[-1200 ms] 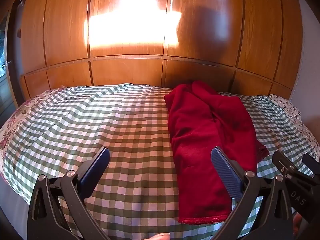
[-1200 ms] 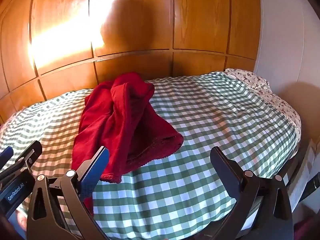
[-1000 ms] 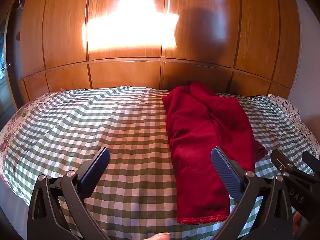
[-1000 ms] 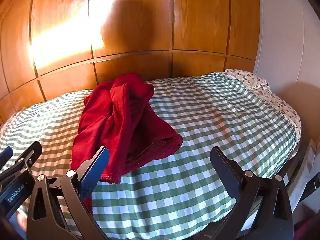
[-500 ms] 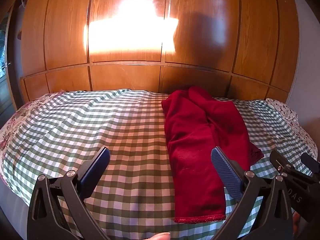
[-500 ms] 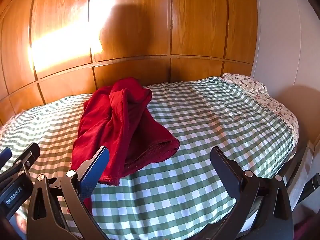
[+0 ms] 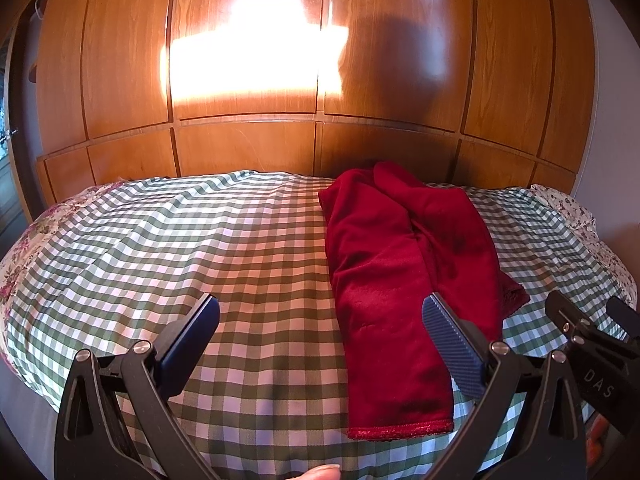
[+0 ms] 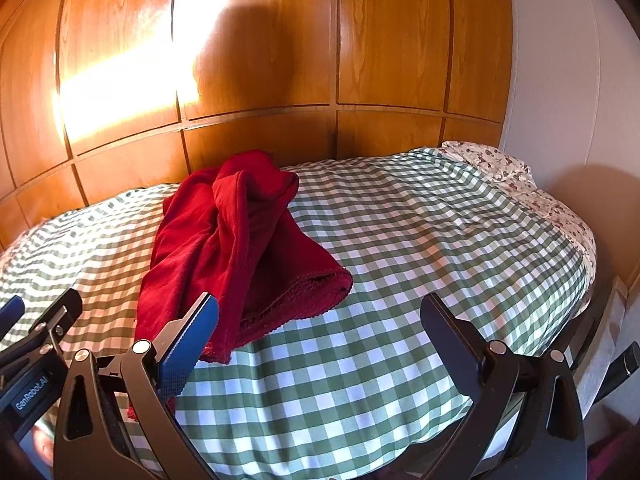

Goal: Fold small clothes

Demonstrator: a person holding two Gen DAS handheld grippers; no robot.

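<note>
A dark red fleece garment [image 7: 404,272] lies crumpled lengthwise on the bed, one hemmed leg end reaching the near edge. In the right wrist view the same garment [image 8: 240,240] is bunched up, its other leg end open toward the right. My left gripper [image 7: 320,320] hangs open above the near edge of the bed, its right finger over the garment's near part. My right gripper [image 8: 320,320] is open too, just right of the garment, left finger in front of its hem. Neither holds anything.
The bed has a green and white checked cover [image 7: 200,248] with a floral sheet [image 8: 516,172] at the ends. Wooden wardrobe panels [image 7: 248,148] stand behind it. A white wall [image 8: 560,80] is at the right. Each gripper sees the other at its frame's edge.
Both grippers have drawn back and tilted up slightly, so the bed and garment sit lower in the views. The garment has not moved. Both stay open.
</note>
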